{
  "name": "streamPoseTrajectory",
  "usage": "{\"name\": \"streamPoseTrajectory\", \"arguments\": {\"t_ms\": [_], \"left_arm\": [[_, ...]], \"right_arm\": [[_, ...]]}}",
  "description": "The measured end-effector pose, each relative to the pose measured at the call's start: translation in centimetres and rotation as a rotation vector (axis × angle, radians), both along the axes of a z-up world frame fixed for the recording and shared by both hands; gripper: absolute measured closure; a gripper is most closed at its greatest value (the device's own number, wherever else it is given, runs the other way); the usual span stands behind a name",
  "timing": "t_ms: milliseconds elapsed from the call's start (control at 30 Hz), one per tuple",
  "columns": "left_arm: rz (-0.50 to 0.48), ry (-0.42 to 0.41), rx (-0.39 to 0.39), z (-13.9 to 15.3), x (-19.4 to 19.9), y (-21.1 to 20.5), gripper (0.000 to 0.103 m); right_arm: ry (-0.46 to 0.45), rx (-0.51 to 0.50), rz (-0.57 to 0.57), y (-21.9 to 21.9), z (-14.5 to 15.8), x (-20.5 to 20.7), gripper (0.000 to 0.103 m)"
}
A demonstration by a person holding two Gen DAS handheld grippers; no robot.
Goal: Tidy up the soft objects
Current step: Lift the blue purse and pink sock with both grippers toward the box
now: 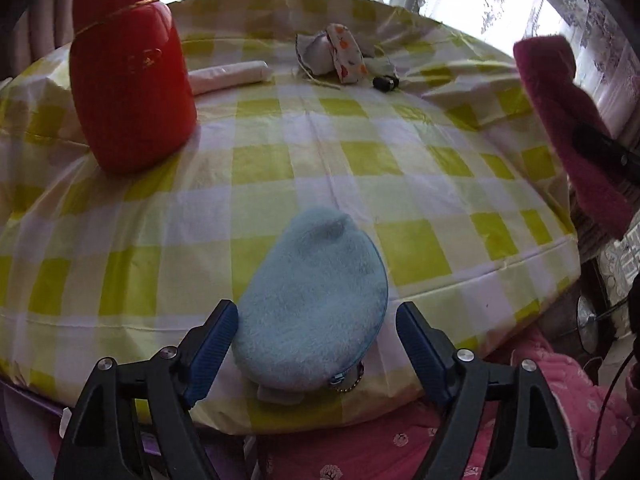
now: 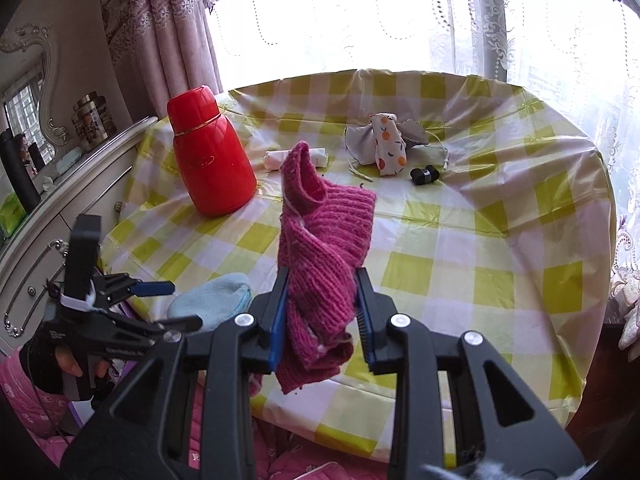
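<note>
Left gripper (image 1: 316, 344) stands wide, jaws spread either side of the blue fluffy pouch (image 1: 312, 312), which lies on the checked tablecloth (image 1: 400, 160) at the near table edge; the left pad looks to brush the fluff, the right pad is clear of it, so nothing is held. Right gripper (image 2: 322, 312) is clamped narrow on the magenta knit piece (image 2: 320, 248), which stands up out of the jaws and hangs a bit below them, off the table. Judged step: blue pouch is set down, the knit piece goes next. To do it well, lift the left tongs straight back so the pads don't drag the pouch off the edge just below them; its zipper and ball chain (image 1: 348, 380) sit right at the near rim. Bring the right tongs forward and down until the knit's lower end rests on cloth before letting go, or it will flop unevenly. Likely spot is beside the pouch, right of the left tongs, though the intended layout is hard to tell. Keep away from the red flask (image 2: 210, 160) ahead-left, and the printed fabric bundle (image 2: 386, 148), small black object (image 2: 425, 175) and white roll (image 1: 232, 74) far ahead of both tongs.
</note>
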State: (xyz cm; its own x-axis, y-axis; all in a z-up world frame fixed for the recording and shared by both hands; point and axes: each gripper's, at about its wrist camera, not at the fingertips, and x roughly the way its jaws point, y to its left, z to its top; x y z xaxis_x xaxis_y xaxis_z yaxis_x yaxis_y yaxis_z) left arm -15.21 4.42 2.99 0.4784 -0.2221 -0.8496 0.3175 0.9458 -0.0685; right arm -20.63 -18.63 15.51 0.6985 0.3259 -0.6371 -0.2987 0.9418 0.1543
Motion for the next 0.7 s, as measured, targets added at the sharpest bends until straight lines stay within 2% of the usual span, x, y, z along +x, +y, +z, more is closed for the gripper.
{"name": "streamPoseTrajectory", "arguments": {"t_ms": [100,133,167,200,267,367,500,600,700], "left_arm": [[0.01,-0.045,0.138,-2.2,0.2,-1.2,0.019],[0.013,-0.065,0.093,-2.2,0.2,-0.9,0.02],[0.024,-0.053,0.055,-2.3,0.5,-0.5,0.03],[0.045,-0.076,0.049,-2.1,0.6,-0.3,0.052],[0.06,-0.101,0.003,-0.9,0.4,0.3,0.06],[0.071,-0.21,-0.041,3.2,-1.0,0.6,0.06],[0.06,-0.352,-0.011,8.8,-3.1,-0.3,0.059],[0.058,-0.407,-0.019,11.5,-4.0,-0.3,0.059],[0.057,-0.445,-0.003,13.0,-4.9,-0.4,0.058]], "right_arm": [[-0.007,-0.008,0.011,0.4,0.1,-0.3,0.069],[-0.009,-0.008,0.013,0.4,0.2,-0.4,0.069],[-0.01,-0.009,0.015,0.5,0.2,-0.5,0.068],[-0.012,-0.011,0.015,0.5,0.3,-0.6,0.068],[-0.016,-0.012,0.011,0.4,0.5,-0.7,0.068],[-0.028,-0.013,0.007,0.2,0.9,-0.9,0.068],[-0.061,-0.008,0.009,0.4,2.2,-1.5,0.068],[-0.114,-0.018,0.02,0.9,3.7,-2.4,0.068],[-0.168,-0.027,0.033,1.5,5.4,-3.4,0.067]]}}
